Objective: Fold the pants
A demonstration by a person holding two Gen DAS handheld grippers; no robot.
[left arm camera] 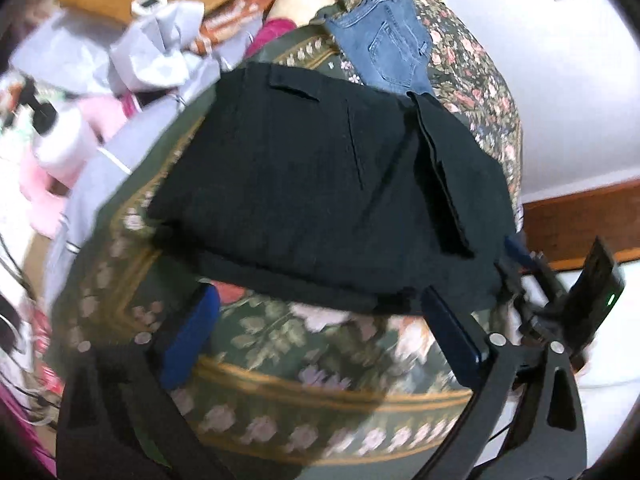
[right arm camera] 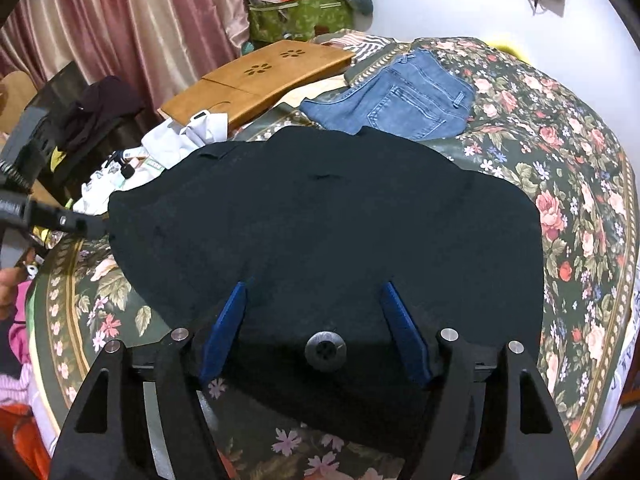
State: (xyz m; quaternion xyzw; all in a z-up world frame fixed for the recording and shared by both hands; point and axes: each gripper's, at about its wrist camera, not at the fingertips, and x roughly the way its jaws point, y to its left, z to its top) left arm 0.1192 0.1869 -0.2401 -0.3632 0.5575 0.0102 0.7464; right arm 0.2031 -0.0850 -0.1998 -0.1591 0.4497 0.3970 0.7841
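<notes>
The black pants (right arm camera: 328,216) lie folded into a broad slab on the floral bedspread (right arm camera: 560,168), straight ahead of both grippers. The right gripper (right arm camera: 314,286) has its blue fingers (right arm camera: 232,312) spread apart over the pants' near hem, nothing between them. The left gripper (left arm camera: 320,300) is likewise spread wide, its tips at the pants' near edge, with bare bedspread between them. Beyond the pants' far edge lie folded blue jeans (right arm camera: 404,100), overlapped slightly in the left view. Left of the jaws sit a wooden lap tray (right arm camera: 256,80) and white clutter. No writing is legible.
</notes>
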